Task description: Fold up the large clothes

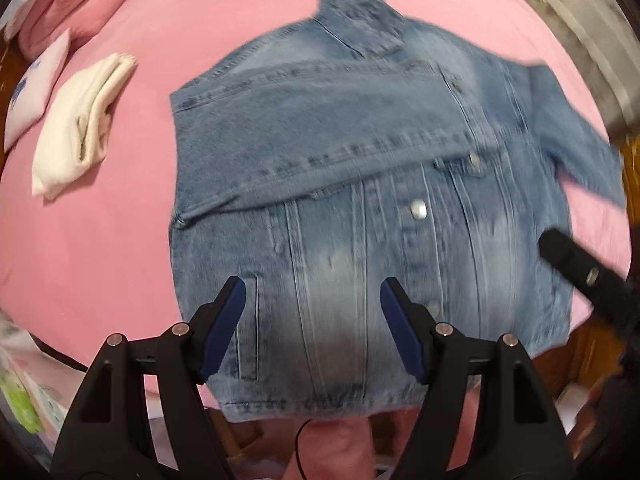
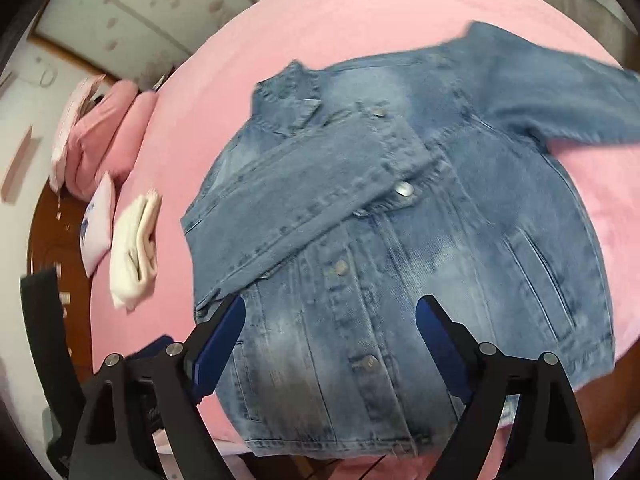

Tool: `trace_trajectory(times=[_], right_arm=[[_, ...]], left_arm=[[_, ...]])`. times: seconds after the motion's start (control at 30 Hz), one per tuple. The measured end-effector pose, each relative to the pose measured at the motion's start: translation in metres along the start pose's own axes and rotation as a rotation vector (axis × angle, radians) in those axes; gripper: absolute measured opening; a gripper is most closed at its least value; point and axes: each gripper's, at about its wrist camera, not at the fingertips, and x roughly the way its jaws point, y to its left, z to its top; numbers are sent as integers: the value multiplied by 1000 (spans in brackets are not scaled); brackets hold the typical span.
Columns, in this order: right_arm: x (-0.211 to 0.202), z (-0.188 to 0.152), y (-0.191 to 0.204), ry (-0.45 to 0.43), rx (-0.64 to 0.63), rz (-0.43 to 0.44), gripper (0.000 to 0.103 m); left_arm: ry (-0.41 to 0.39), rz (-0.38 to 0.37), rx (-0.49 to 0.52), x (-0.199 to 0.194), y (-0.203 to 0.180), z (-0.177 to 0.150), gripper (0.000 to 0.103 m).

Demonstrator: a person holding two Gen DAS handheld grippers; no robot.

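Left gripper [image 1: 313, 286], bottom centre of its own view: black plastic arms, blue flat pads, jaws spread apart, nothing between them, hanging above the jacket's lower front. Right gripper [image 2: 331, 306], bottom centre of its view: same build, jaws spread wider, released, nothing gripped, above the button placket.

Denim jacket [image 1: 360, 200] fills the middle of both views, lying front-up on the pink bed sheet [image 1: 120, 240]. Faded light-blue wash, stitched seams, metal snap buttons down the front, collar toward the top of the frame. One sleeve is folded across the chest as a diagonal band; the other sleeve [image 2: 560, 100] sticks out to the upper right, unfolded. Hem at the bottom edge of the bed.

Left of the jacket, apart from it: a folded cream knit garment [image 1: 76, 132], soft ribbed texture. Further upper left, a white cushion with a blue print [image 1: 36, 92] and pink pillows [image 1: 80, 4].

Only the left view shows the other tool, a black blurred bar at the right edge. Only the right view shows the stained wall [image 2: 132, 12] at upper left and brown floor [image 2: 52, 232] at left.

Motion blur on both.
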Motion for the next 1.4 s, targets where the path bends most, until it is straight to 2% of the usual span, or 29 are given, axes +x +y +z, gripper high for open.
trace_trajectory(times=[0.1, 0.27, 0.4, 0.57, 0.67, 0.8, 0.93, 1.03, 1.13, 1.27, 1.4], right_arm=[[-7, -12, -29, 1, 73, -18, 89], [-10, -23, -90, 10, 177, -39, 89], [-7, -25, -150, 65, 308, -12, 89], [-18, -12, -217, 70, 398, 32, 89], [-25, 7, -258, 80, 431, 56, 89], [-37, 45, -314, 95, 482, 131, 89], [-50, 87, -369, 81, 495, 93, 89], [-57, 121, -413, 30, 500, 54, 89], [-60, 152, -458, -32, 531, 32, 89], [-53, 180, -508, -103, 598, -42, 89], [-41, 197, -540, -153, 677, -27, 89]], left_arm=[[31, 25, 94, 8, -20, -10, 68], [87, 31, 157, 17, -64, -9, 67], [92, 34, 188, 11, -114, 2, 67], [122, 56, 219, 15, -194, 24, 68], [168, 67, 196, 19, -239, 35, 68], [212, 16, 154, 24, -295, 53, 68], [217, 8, 168, 31, -355, 70, 68], [238, 0, 184, 40, -389, 80, 68], [277, -5, 188, 49, -412, 87, 67], [300, 12, 207, 56, -434, 99, 67], [314, 6, 193, 58, -442, 110, 67]])
